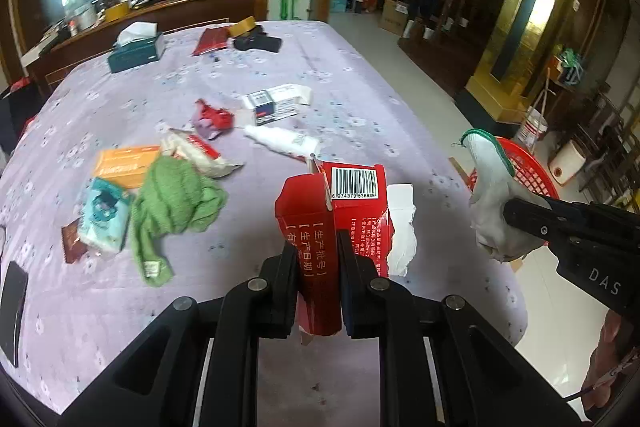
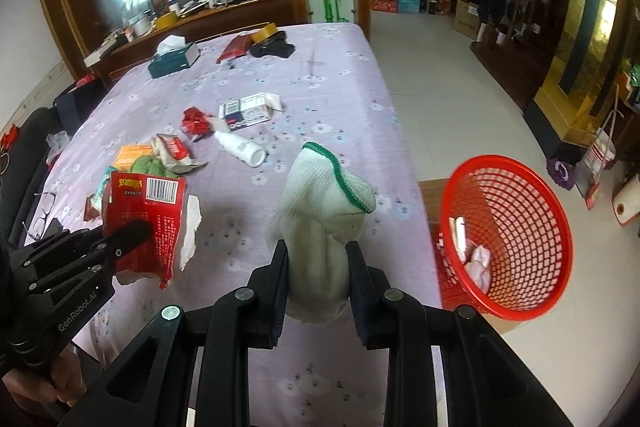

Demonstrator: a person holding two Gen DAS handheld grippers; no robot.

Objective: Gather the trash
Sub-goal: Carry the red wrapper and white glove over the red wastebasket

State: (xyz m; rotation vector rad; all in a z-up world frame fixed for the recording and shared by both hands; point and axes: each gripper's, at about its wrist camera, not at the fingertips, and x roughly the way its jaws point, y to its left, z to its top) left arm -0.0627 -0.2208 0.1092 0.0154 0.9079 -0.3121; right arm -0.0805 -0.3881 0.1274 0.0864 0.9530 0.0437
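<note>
Left gripper (image 1: 318, 255) jaws clamp red carton (image 1: 332, 211) | right gripper (image 2: 318, 263) grips glove (image 2: 324, 211) | basket (image 2: 516, 235) nearby

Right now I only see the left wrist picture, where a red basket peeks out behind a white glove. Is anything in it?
Observer: Yes, the right wrist view shows the red basket holding a few pale scraps at its bottom.
Operator: Is the glove really gripped?
Observer: The right tongs are shut on the white glove, green cuff upward.
Operator: Anything else I miss?
Observer: A pair of glasses lies left of the red carton.
</note>
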